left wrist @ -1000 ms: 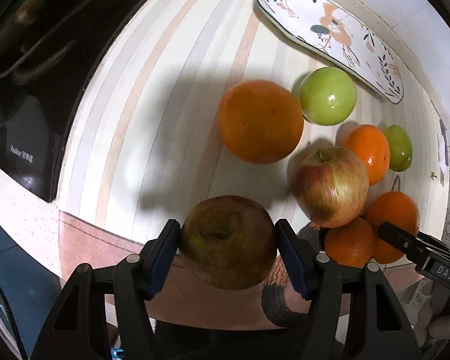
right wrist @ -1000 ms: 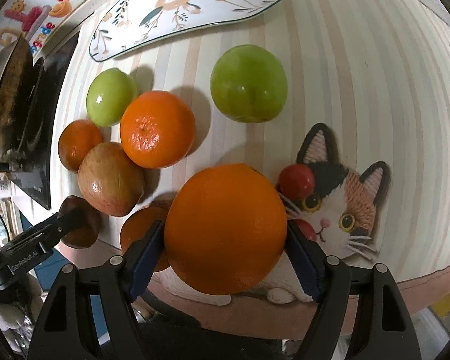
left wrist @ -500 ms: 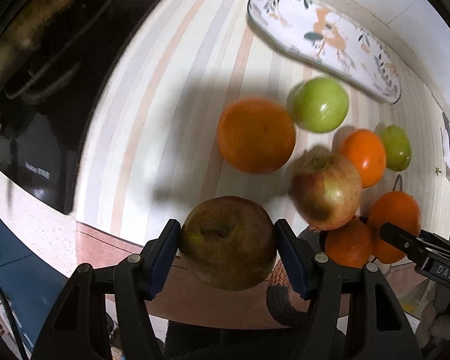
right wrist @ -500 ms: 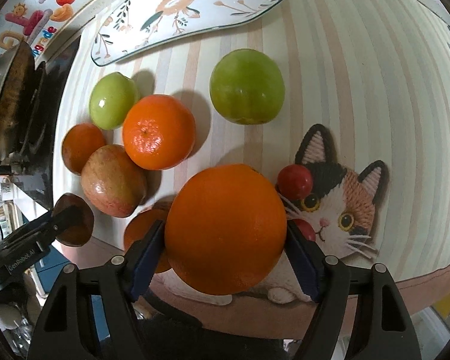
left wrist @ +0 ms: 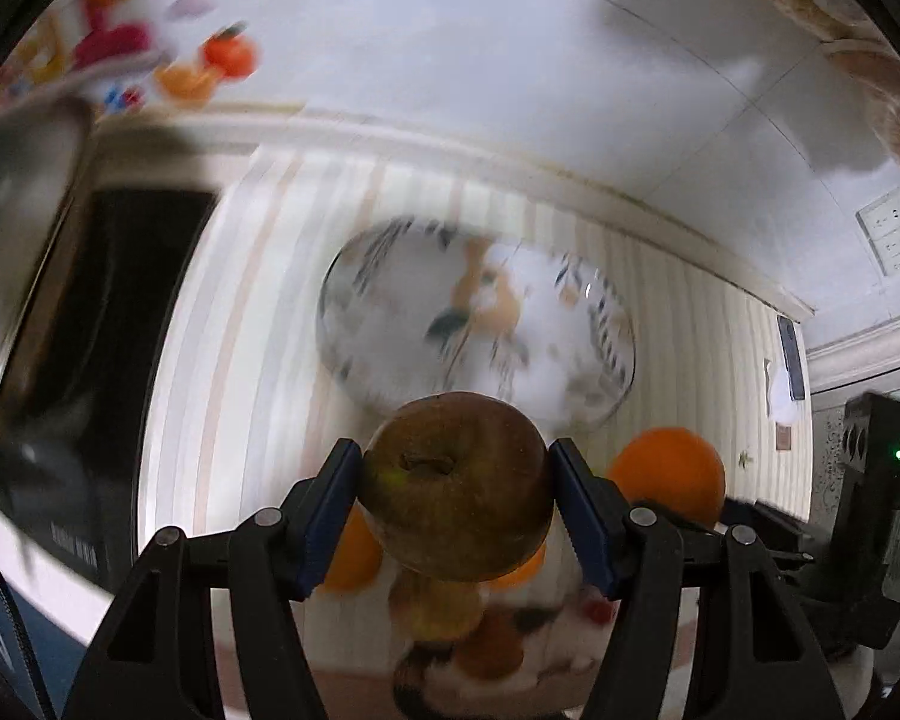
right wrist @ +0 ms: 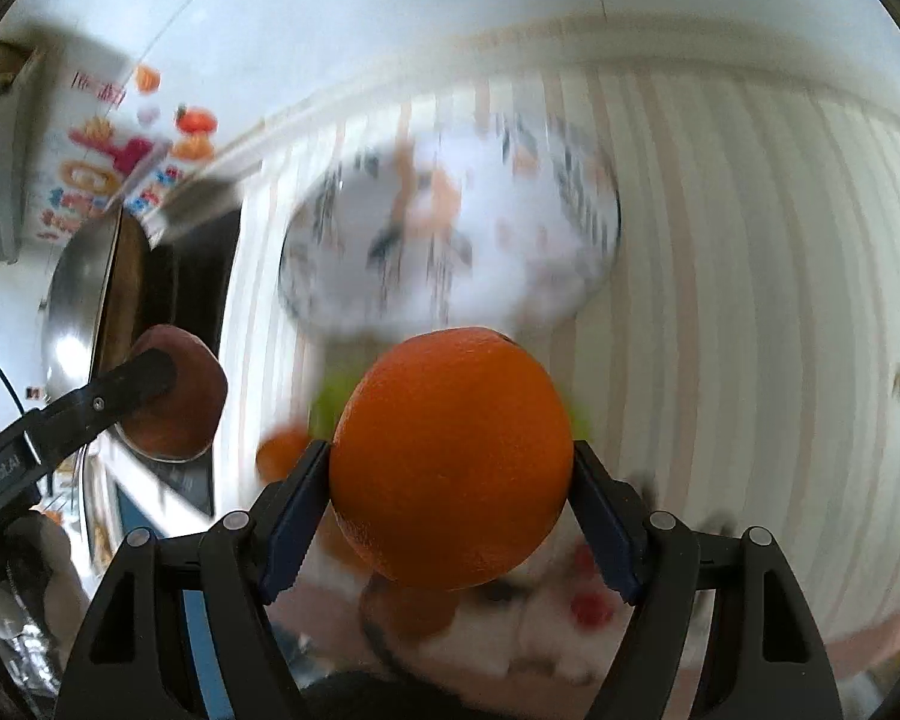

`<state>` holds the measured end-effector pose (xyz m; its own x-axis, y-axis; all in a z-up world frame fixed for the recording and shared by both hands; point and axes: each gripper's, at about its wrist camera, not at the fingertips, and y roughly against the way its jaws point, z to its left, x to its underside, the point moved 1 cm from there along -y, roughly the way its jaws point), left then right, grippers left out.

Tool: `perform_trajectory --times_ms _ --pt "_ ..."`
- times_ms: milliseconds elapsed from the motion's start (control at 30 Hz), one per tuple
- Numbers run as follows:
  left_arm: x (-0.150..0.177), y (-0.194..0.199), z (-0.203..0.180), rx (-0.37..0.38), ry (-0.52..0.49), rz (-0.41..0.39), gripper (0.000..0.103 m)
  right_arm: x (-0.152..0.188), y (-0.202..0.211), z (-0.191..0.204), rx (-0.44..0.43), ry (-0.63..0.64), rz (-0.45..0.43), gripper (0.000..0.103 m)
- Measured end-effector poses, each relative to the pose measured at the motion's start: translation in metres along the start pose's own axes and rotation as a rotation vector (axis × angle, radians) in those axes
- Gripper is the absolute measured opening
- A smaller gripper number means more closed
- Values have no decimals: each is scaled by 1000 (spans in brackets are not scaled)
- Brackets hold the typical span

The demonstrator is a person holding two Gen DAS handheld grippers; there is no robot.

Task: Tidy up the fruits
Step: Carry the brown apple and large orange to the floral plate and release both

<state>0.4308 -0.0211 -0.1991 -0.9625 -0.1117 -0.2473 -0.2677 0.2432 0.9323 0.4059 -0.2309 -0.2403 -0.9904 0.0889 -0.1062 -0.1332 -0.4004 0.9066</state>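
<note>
A striped cloth in cream and pale orange covers the table, with a white wall behind and a dark appliance at the left. The left tool is clamped on a brownish apple, held off the table with its stem dimple facing the camera. The right tool grips a large orange the same way, both blue pads pressed to its sides. Beyond each tool, further back on the cloth, lies a patterned plate; it is motion-blurred, and I cannot tell whether anything lies in it. Below the held fruit, blurred oranges and other fruit sit on the cloth near a cat-shaped mat. From the left wrist view, the other orange shows to the right.
</note>
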Motion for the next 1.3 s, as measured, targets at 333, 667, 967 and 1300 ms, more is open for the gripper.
perform_trajectory --times_ms 333,667,967,1300 --pt "-99 -104 1 -42 0 166 62 -128 -68 -3 130 61 90 79" --pt "-117 -158 4 -92 -1 298 63 -155 -112 -15 192 63 202 80" --pt "-119 -155 14 -94 52 295 72 -162 -108 -12 184 26 229 97" --pt "-98 -92 23 -161 30 177 88 -134 -71 5 246 74 144 97"
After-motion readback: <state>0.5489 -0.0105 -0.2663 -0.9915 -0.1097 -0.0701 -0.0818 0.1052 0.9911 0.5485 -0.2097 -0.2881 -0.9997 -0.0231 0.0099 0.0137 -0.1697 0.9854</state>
